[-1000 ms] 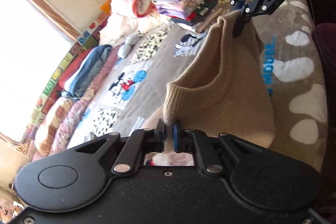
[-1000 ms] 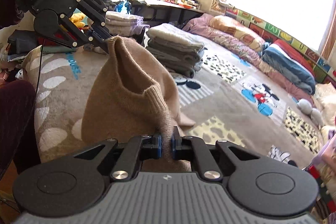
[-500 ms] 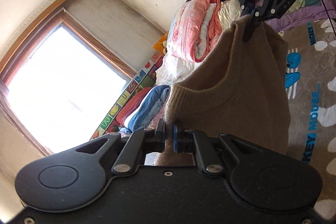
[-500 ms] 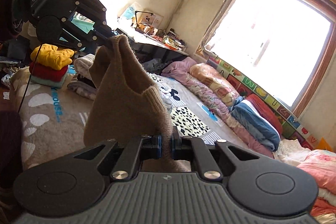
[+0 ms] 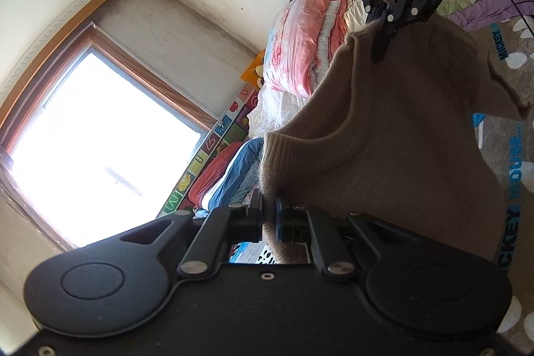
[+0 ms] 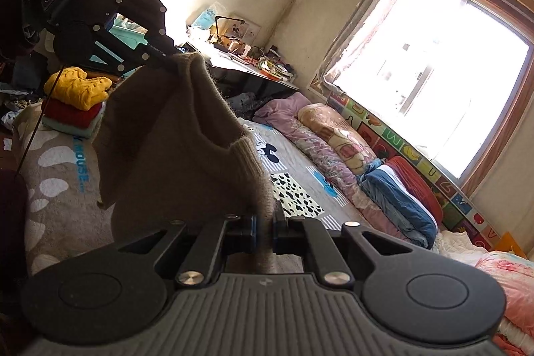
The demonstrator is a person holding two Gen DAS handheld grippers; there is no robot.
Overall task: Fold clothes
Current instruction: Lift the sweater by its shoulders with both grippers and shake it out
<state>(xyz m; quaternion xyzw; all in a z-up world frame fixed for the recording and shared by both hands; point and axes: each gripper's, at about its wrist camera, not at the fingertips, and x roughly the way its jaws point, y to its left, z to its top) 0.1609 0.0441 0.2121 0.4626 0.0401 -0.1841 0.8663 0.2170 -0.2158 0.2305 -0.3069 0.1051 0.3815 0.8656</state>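
Note:
A beige knit sweater point(image 5: 400, 135) hangs in the air between both grippers, its ribbed neckline sagging in a curve. My left gripper point(image 5: 269, 216) is shut on one shoulder of it. At the far end the right gripper point(image 5: 380, 32) pinches the other shoulder. In the right wrist view my right gripper point(image 6: 263, 227) is shut on the beige sweater point(image 6: 173, 149), and the left gripper point(image 6: 167, 59) holds the far shoulder. The sweater's body drops toward the brown cartoon-print blanket point(image 6: 56, 162) on the bed.
A stack of folded clothes topped by a yellow sweater point(image 6: 76, 87) sits at the bed's far left. Rolled quilts point(image 6: 333, 135) and a blue and red bundle point(image 6: 400, 196) line the window side. A pink quilt pile point(image 5: 300, 42) stands by the headboard. A cluttered desk point(image 6: 253, 69) lies behind.
Both grippers have risen with the sweater, lifting it off the bed so it hangs higher. Both views now take in the walls and window instead of the bed surface.

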